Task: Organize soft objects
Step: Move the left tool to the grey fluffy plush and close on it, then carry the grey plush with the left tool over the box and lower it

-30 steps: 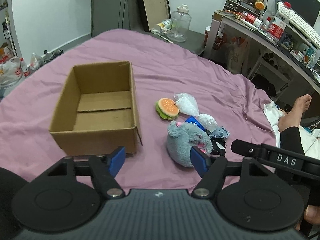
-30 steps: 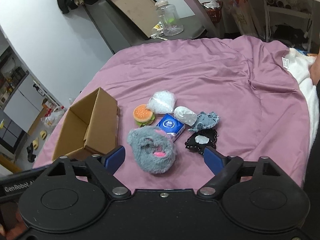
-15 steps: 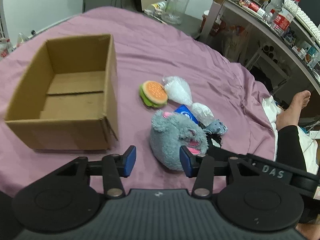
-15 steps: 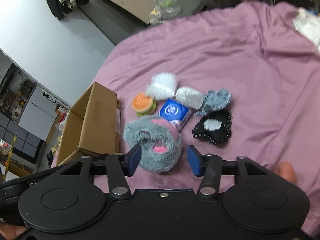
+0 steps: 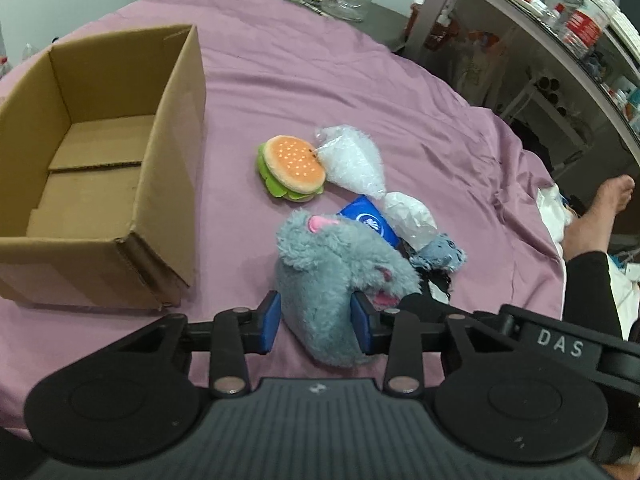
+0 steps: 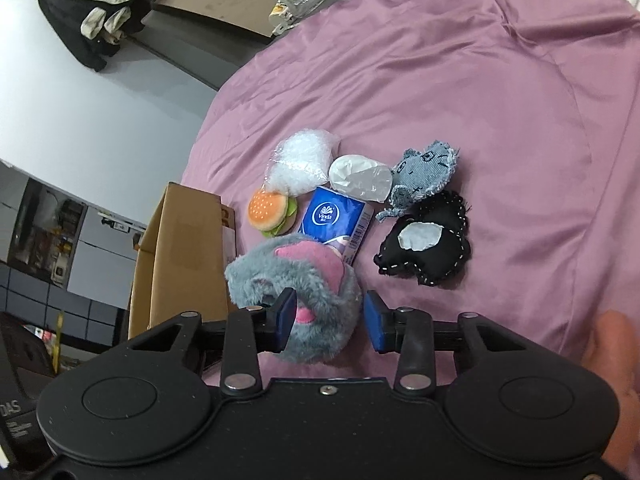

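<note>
A grey furry plush toy [image 5: 332, 264] with a pink mouth lies on the purple bedspread [image 5: 320, 80]. My left gripper [image 5: 316, 322] is shut on it, both blue pads pressed into the fur. My right gripper [image 6: 330, 322] holds the same plush [image 6: 304, 276] from the other side; its left pad sinks into the fur and its right pad sits at the edge. Behind lie a burger plush [image 5: 294, 168], a blue tissue pack [image 6: 336, 220], a bubble-wrap bag [image 6: 304, 160], a white wrapped bundle [image 6: 360, 174], a denim toy [image 6: 426, 172] and a black stitched toy [image 6: 428, 248].
An open cardboard box [image 5: 176, 120] stands empty just left of the plush, also seen side-on as the box [image 6: 180, 248] in the right wrist view. A person's bare foot [image 5: 600, 208] rests at the bed's right edge. A cluttered desk [image 5: 560, 40] runs along the far right.
Both grippers moved forward and down onto the grey plush. Their fingers narrowed from wide apart to closing around it.
</note>
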### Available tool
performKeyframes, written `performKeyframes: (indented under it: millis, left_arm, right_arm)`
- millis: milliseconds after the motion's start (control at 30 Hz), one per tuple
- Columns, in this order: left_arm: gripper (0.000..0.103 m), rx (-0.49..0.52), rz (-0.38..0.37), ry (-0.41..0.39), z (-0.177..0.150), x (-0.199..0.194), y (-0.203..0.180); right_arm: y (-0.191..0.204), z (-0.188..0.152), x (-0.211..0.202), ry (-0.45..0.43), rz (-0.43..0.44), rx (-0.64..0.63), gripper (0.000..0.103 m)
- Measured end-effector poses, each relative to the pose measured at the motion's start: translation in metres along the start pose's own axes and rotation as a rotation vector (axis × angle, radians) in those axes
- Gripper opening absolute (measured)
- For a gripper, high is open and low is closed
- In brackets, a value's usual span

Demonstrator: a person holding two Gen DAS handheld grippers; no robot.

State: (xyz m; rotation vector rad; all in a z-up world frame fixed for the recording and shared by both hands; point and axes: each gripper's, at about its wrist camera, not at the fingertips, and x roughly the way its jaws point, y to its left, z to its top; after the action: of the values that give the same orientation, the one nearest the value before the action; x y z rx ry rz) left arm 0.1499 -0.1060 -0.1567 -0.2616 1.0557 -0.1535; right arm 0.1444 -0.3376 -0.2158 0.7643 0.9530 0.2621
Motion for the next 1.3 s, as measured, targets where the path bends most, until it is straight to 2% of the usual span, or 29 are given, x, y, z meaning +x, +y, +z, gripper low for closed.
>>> performKeyframes:
  millis: [200,233,267,300,367,500,867,1133,1300]
  left_arm:
    - [0.037,-0.047,-0.029,-0.016,0.001,0.012,0.007]
    - [0.036,-0.062,-0.04,-0.017,0.002,0.013,0.009]
    - [0.029,-0.077,-0.059,-0.019,0.002,0.014,0.01]
    - [0.028,-0.083,-0.066,-0.019,0.001,0.013,0.009]
    - [0.024,-0.071,-0.052,-0.025,0.001,0.01,0.005]
    - [0.021,-0.076,-0.055,-0.04,0.001,-0.002,0.004]
    - [0.021,-0.078,-0.068,-0.072,0.004,-0.044,0.008]
    - [0.021,-0.077,-0.098,-0.131,0.016,-0.082,0.022]
    - [0.021,-0.078,-0.087,-0.158,0.021,-0.099,0.035]
  right_arm:
    - [-0.005,-0.002,0.012,0.008,-0.003,0.015,0.038]
    - [-0.006,-0.001,0.013,0.001,0.004,0.021,0.038]
    - [-0.007,-0.001,0.015,-0.002,0.007,0.023,0.038]
    - [-0.008,-0.001,0.016,-0.002,0.008,0.022,0.035]
    - [-0.009,-0.002,0.017,-0.003,0.039,0.029,0.02]
    - [0.004,-0.007,0.006,-0.029,0.038,-0.036,0.018]
    - [0.042,-0.013,-0.018,-0.068,0.024,-0.084,0.016]
    - [0.08,-0.017,-0.035,-0.108,0.061,-0.135,0.016]
    - [0.106,-0.021,-0.033,-0.108,0.074,-0.175,0.016]
